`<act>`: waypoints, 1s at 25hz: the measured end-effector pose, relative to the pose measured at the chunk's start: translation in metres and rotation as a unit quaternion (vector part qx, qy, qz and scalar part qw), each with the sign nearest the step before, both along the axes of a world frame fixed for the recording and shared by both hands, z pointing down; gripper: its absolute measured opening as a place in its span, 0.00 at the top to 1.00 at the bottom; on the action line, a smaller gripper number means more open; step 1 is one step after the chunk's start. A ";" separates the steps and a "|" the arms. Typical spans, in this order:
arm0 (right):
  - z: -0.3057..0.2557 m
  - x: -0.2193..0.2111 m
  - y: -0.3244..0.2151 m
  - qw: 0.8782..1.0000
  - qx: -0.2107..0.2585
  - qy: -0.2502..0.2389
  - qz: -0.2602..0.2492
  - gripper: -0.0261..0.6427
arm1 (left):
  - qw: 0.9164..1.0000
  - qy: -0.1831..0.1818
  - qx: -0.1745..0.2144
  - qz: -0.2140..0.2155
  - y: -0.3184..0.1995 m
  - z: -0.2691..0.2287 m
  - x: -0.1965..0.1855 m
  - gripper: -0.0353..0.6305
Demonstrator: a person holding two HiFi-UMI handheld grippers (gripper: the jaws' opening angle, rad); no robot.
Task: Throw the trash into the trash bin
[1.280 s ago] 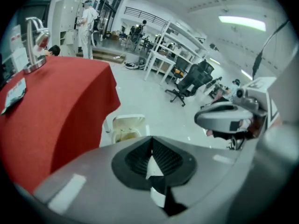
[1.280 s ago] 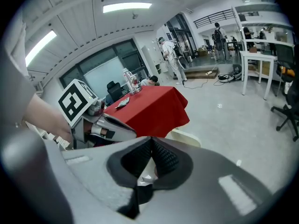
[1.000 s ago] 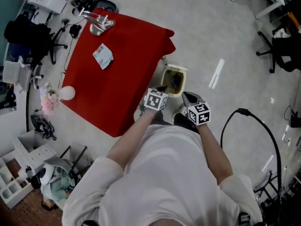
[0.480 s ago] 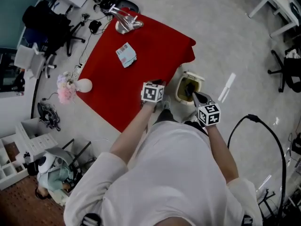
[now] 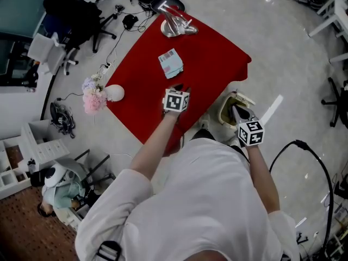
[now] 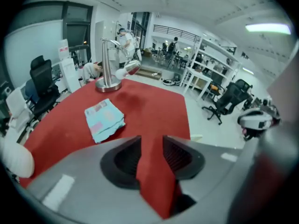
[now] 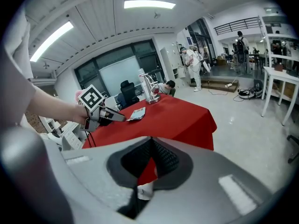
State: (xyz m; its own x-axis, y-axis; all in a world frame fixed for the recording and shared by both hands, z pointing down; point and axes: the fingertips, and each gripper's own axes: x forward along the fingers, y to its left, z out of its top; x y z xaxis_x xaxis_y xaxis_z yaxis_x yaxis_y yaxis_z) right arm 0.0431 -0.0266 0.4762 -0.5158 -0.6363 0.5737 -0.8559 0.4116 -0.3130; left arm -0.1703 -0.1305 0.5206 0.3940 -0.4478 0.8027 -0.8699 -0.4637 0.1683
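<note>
1. I'd call this an open-plan office and lab: a red-clothed table (image 5: 206, 69) stands alone on a wide, bare, pale floor (image 5: 272, 48).
2. Past the table's far end, black office chairs (image 5: 73, 12) crowd the desks.
3. To the table's right stand white shelving racks (image 6: 208, 62).
4. Behind the table are tall dark windows (image 7: 114, 66) and standing people (image 7: 192, 64). Above it are strip lights (image 7: 149, 4) and a railed mezzanine (image 7: 238, 24).

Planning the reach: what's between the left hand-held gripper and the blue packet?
Bare red cloth, in the left gripper view. The hand-held gripper has empty, opening jaws.
</note>
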 end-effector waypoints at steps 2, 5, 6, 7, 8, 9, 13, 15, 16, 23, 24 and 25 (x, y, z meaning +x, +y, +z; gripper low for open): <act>0.000 -0.012 -0.012 1.000 0.001 0.001 -0.005 0.96 | 1.000 -0.011 0.004 0.006 -0.011 0.004 -0.015 0.71; -0.001 -0.028 -0.026 1.000 0.000 0.001 -0.010 0.96 | 1.000 -0.027 0.005 0.011 -0.024 0.007 -0.035 0.69; -0.001 -0.032 -0.029 1.000 -0.001 0.001 -0.011 0.96 | 0.999 -0.036 0.007 0.016 -0.028 0.009 -0.040 0.69; -0.001 -0.035 -0.032 1.000 -0.002 0.001 -0.012 0.96 | 0.999 -0.047 0.009 0.023 -0.032 0.011 -0.045 0.68; 0.000 -0.038 -0.035 1.000 -0.003 0.002 -0.012 0.96 | 0.998 -0.056 0.010 0.033 -0.034 0.016 -0.048 0.67; 0.001 -0.040 -0.037 1.000 -0.004 0.002 -0.011 0.96 | 0.997 -0.062 0.009 0.044 -0.036 0.021 -0.049 0.66; 0.007 -0.049 -0.041 1.000 -0.011 0.006 -0.008 0.96 | 0.993 -0.087 0.023 0.077 -0.054 0.041 -0.059 0.63; 0.008 -0.052 -0.042 1.000 -0.016 0.009 -0.006 0.96 | 0.992 -0.089 0.023 0.086 -0.061 0.050 -0.063 0.62; 0.008 -0.053 -0.041 1.000 -0.019 0.010 -0.004 0.96 | 0.991 -0.097 0.024 0.089 -0.065 0.049 -0.066 0.61; 0.014 -0.059 -0.052 0.999 -0.030 0.015 0.001 0.96 | 0.984 -0.118 -0.008 0.133 -0.077 0.089 -0.075 0.51; 0.015 -0.060 -0.052 0.999 -0.033 0.016 0.001 0.96 | 0.982 -0.122 -0.011 0.142 -0.077 0.093 -0.075 0.50; 0.016 -0.061 -0.053 0.999 -0.035 0.017 0.001 0.96 | 0.980 -0.125 -0.014 0.152 -0.078 0.098 -0.076 0.47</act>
